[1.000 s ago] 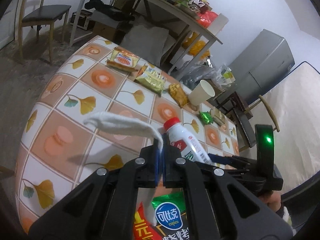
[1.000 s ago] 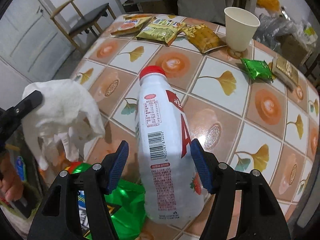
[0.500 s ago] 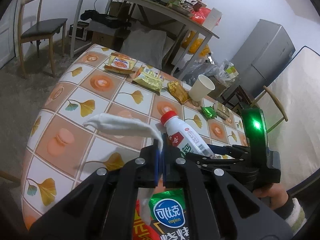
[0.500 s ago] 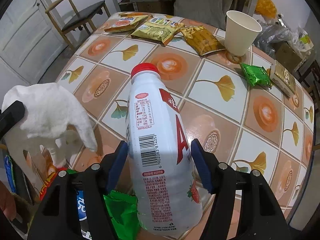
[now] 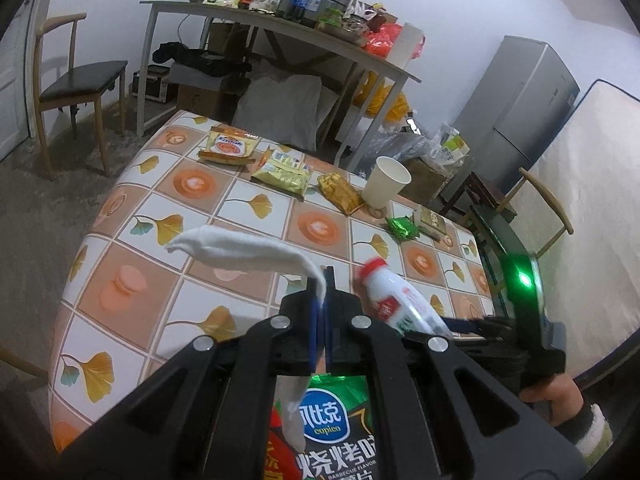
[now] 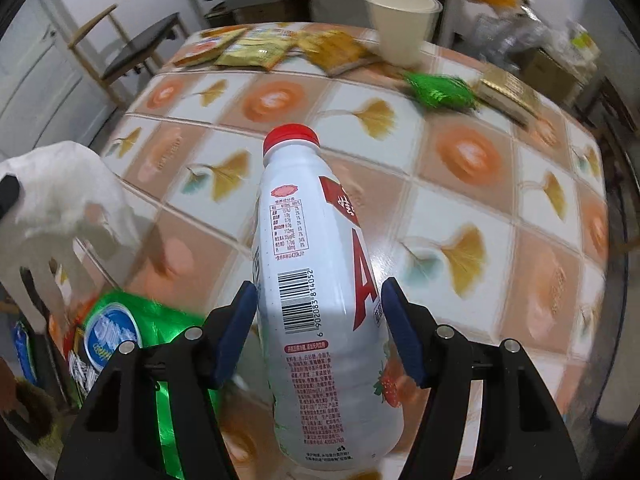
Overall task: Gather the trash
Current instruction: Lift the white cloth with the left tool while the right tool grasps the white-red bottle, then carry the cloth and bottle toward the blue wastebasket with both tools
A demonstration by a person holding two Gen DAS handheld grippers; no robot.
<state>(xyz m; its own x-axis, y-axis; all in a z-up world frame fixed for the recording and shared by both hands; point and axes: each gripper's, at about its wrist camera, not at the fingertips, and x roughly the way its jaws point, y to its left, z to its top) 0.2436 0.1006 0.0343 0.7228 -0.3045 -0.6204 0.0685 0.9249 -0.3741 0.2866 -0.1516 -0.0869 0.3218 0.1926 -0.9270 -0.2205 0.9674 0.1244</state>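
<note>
The right gripper (image 6: 318, 320) was clamped on a white plastic bottle with a red cap (image 6: 316, 280), its blue pads pressed to the bottle's sides near the middle and the cap pointing away over the tiled-pattern table (image 6: 460, 200). To its left, the left gripper (image 5: 320, 316) was closed tight on a crumpled white tissue (image 5: 244, 246) that arched up and forward from the fingertips, above a green snack bag (image 5: 332, 420). Farther off lay flat snack packets (image 5: 282, 170) and a white paper cup (image 5: 386, 182) near the table's far edge.
</note>
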